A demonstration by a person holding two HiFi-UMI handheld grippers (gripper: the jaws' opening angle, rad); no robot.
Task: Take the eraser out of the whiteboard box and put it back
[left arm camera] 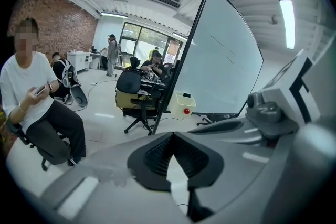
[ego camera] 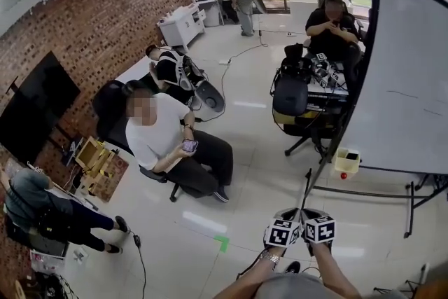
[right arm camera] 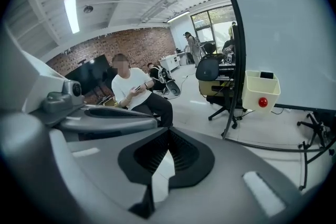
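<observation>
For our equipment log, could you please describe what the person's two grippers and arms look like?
Both the left gripper and right gripper have smooth grey bodies with black ribbed tongs. Each carries a cube of black-and-white square markers. A silvery wristband sits on the left wrist.

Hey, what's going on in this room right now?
A person holds a left tool and a right tool side by side, both shut and empty, well short of the whiteboard. A small box hangs at the board's lower corner, and the dark thing in it, probably the eraser, is untouched. Other people sit around the room, one looking at a phone.
</observation>
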